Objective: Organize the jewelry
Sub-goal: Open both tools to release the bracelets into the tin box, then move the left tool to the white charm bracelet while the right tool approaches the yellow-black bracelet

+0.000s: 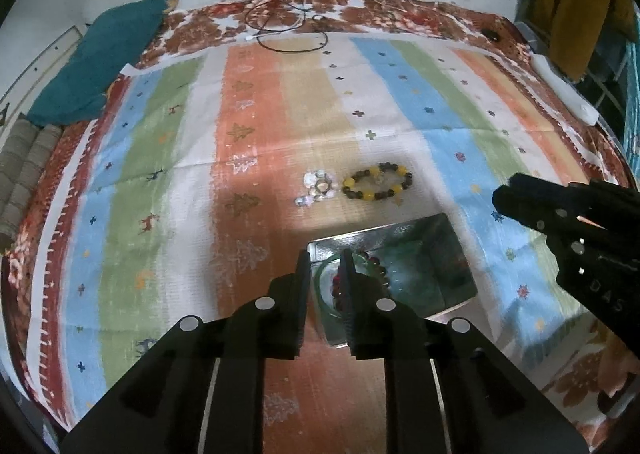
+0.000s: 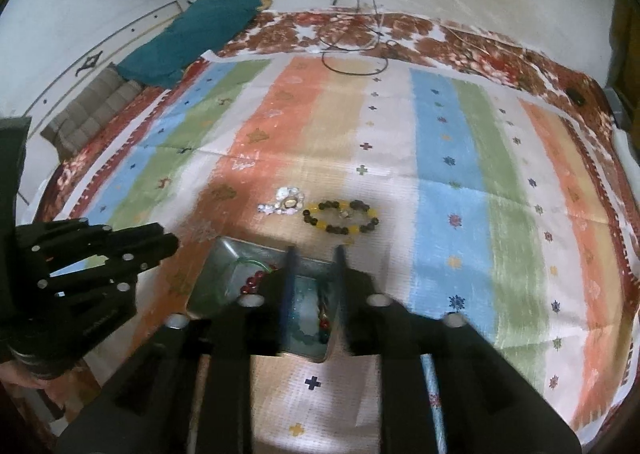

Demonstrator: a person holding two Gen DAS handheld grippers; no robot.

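Black fingers of the left gripper (image 1: 326, 274) fill the bottom of its own view, set narrowly apart with nothing between them; their tips hang over the near-left corner of a shiny metal tray (image 1: 460, 254). Inside the tray, just past those tips, lie a green bangle (image 1: 322, 274) and a string of dark red beads (image 1: 376, 264). Beyond the tray, straight ahead of the left tongs, a bracelet of yellow and dark brown beads (image 1: 377, 184) rests on the striped cloth (image 1: 160, 174), and just to its left sits a small cluster of pale shell-like pieces (image 1: 318, 186), close beside it but apart.

From the right wrist view, the right gripper (image 2: 316, 274) also stands narrowly parted and empty, its tips over the near edge of the tray (image 2: 216, 266). Red beads (image 2: 256, 280) and the green bangle (image 2: 250, 264) show left of its left finger. The yellow-and-brown bracelet (image 2: 342, 216) and the pale cluster (image 2: 286, 202) lie ahead of its tips. Off to its left, the left gripper (image 2: 168, 246) points toward the tray.

A teal cloth (image 1: 108, 58) and looped cables (image 1: 288, 22) lie at the far edge.
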